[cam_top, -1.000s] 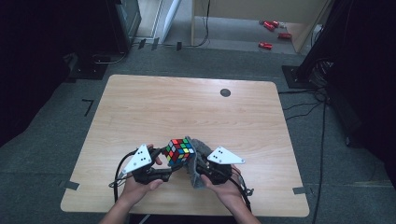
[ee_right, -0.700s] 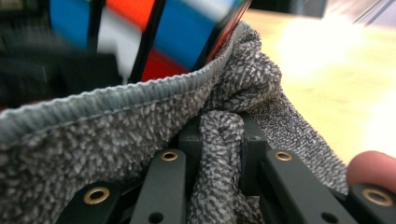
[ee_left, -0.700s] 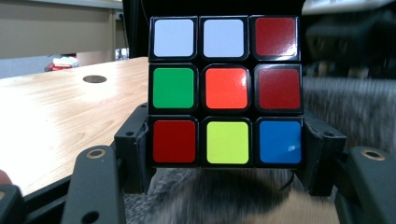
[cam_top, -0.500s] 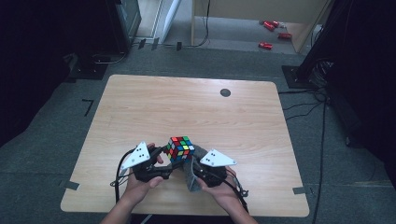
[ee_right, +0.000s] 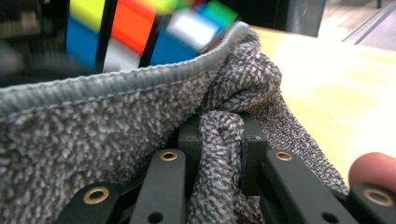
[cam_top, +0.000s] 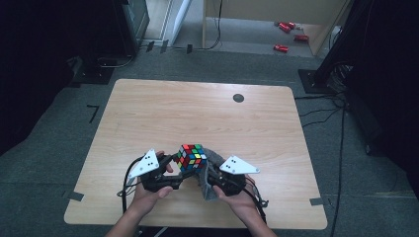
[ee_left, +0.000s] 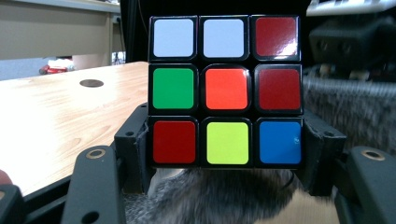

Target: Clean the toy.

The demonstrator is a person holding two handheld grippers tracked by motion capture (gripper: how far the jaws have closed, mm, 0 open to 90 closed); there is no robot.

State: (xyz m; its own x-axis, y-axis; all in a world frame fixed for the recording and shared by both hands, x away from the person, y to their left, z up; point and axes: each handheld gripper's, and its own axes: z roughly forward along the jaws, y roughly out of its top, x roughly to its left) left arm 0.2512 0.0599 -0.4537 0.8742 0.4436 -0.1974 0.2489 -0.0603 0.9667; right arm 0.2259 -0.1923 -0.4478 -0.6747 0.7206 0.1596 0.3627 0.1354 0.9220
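Two grippers near the table's front edge: left gripper (ee_left: 226, 182) clamps puzzle cube (ee_left: 225, 91), right gripper (ee_right: 219, 154) pinches grey cloth (ee_right: 116, 121); wiping underway, next rub cloth across cube.

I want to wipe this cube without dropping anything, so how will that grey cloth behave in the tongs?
The grey cloth is probably floppy: it bunches into folds between the right tongs and drapes against the cube. Its nubby pile suggests it grips rather than slips. It looks light, so loose parts may sag or drag.
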